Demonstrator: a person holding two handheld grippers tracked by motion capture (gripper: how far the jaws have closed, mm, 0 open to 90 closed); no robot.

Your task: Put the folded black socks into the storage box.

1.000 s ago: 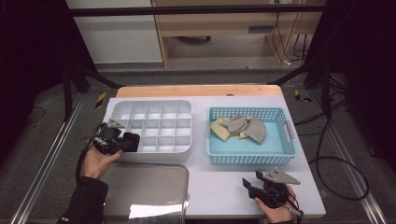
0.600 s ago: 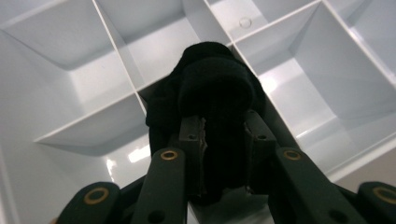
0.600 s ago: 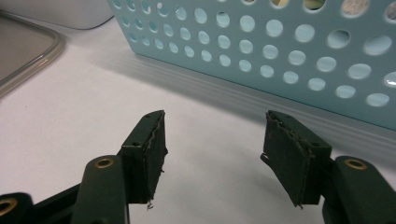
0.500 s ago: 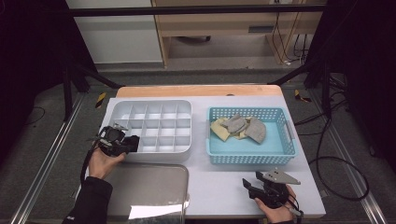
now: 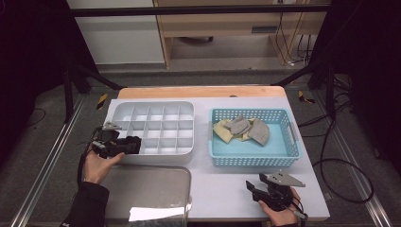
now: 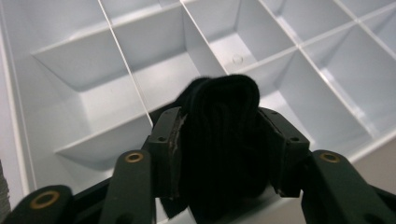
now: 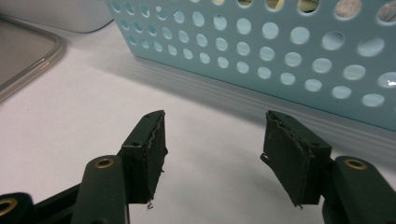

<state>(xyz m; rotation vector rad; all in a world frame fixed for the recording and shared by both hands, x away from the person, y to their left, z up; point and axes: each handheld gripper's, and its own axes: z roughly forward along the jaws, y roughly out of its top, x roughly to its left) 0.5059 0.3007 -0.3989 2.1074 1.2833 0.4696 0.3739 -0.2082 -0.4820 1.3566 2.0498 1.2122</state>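
A rolled black sock (image 6: 224, 144) is clamped between the jaws of my left gripper (image 6: 226, 154), which hovers over the front left cells of the white divided organizer tray (image 5: 156, 111). From above, the left gripper (image 5: 126, 144) and the black sock (image 5: 131, 144) sit at the tray's front left edge. My right gripper (image 7: 212, 154) stands open over bare white table, just short of the light blue perforated basket (image 7: 289, 51). In the high view the right gripper (image 5: 253, 188) is near the table's front edge, and the basket (image 5: 283, 153) holds several grey and tan socks (image 5: 242, 126).
A shallow grey metal tray (image 5: 151, 182) lies at the front left with a white paper (image 5: 158, 212) at its near edge. White table surface (image 5: 222, 189) spreads between that tray and the right gripper. A wooden strip (image 5: 201, 91) runs along the table's far edge.
My left gripper with the black sock has shifted toward the near left along the organizer's front edge. The right gripper has stayed put.
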